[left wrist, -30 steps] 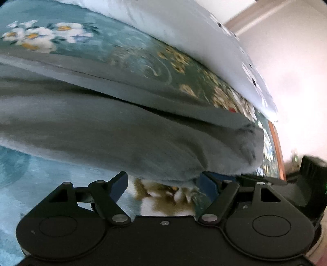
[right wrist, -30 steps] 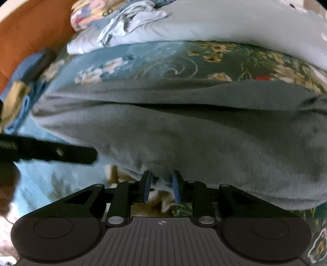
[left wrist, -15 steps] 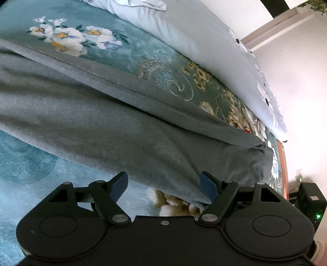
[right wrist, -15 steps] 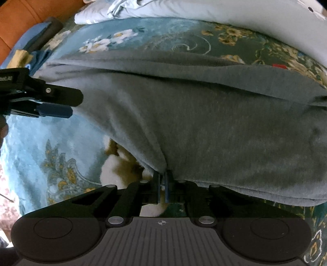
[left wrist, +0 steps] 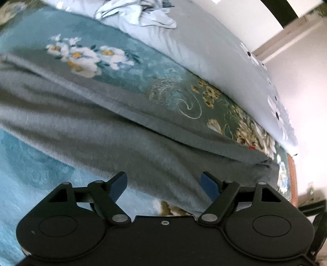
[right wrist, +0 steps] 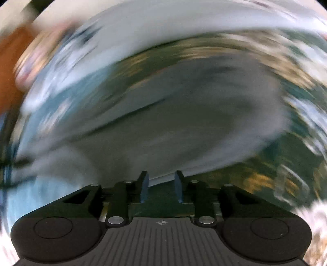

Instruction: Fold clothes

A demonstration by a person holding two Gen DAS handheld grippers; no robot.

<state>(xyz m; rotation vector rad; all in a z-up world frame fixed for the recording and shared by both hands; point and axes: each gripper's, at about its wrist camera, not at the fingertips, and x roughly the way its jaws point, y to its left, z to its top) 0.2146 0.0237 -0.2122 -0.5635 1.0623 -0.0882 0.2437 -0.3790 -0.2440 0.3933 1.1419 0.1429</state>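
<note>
A grey garment (left wrist: 122, 135) lies folded lengthwise across a teal floral bedspread (left wrist: 155, 77). My left gripper (left wrist: 163, 184) is open and empty, its blue pads just over the garment's near edge. In the right wrist view everything is smeared by motion; the grey garment (right wrist: 173, 122) fills the middle. My right gripper (right wrist: 161, 187) has its pads apart with nothing between them, just short of the garment's near edge.
A pale grey-blue duvet (left wrist: 214, 53) with crumpled light cloth (left wrist: 141, 14) on it lies beyond the bedspread. A white wall (left wrist: 302, 86) is at the right. An orange-brown headboard (right wrist: 12, 67) shows blurred at the left.
My right gripper has opened and let go of the garment's edge, and it is swinging fast. My left gripper has drawn back a little and stays open.
</note>
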